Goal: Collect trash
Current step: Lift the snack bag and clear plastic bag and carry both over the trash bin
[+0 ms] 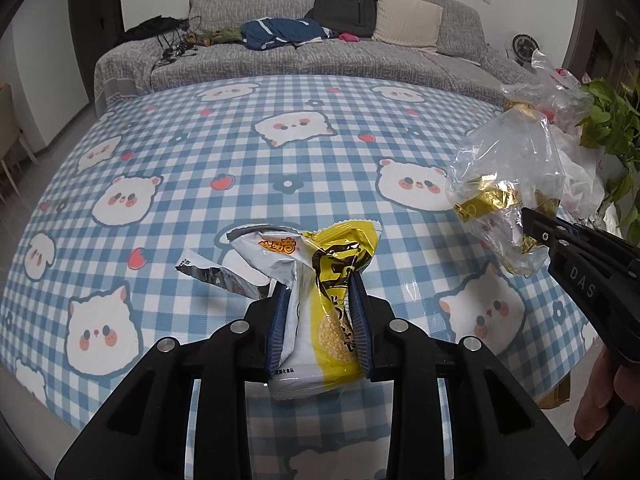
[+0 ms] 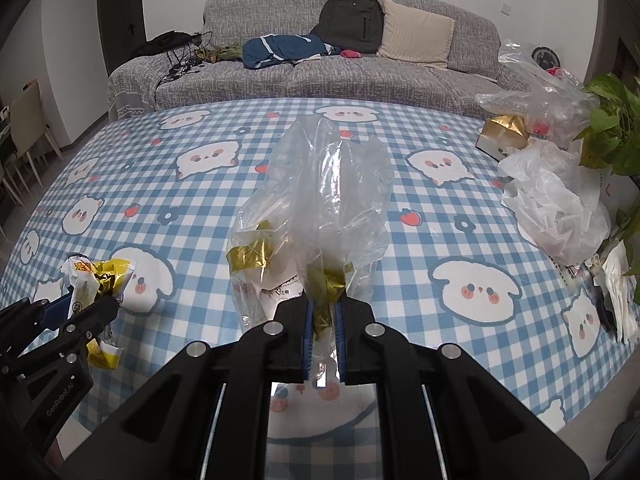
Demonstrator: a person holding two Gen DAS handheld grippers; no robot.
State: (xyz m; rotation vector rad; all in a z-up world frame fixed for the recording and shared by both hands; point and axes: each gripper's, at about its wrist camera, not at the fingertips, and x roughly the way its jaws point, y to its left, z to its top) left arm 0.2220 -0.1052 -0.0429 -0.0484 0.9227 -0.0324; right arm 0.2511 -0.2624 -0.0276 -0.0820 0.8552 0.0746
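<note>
Checked tablecloth point(image 1: 240, 152) lies mostly bare, clutter heaped at far right edge. Left gripper point(image 1: 320, 300) clamps snack wrapper point(image 1: 324, 280); right gripper point(image 2: 323, 320) pinches clear bag point(image 2: 328, 184), both above cloth.

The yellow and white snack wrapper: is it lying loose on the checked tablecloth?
No, the snack wrapper is clamped between the blue pads of the left gripper, held up above the tablecloth.

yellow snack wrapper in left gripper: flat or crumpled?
Crumpled. The snack wrapper is creased and twisted where the left gripper pinches it, its torn silver top flaring open above the checked tablecloth.
</note>
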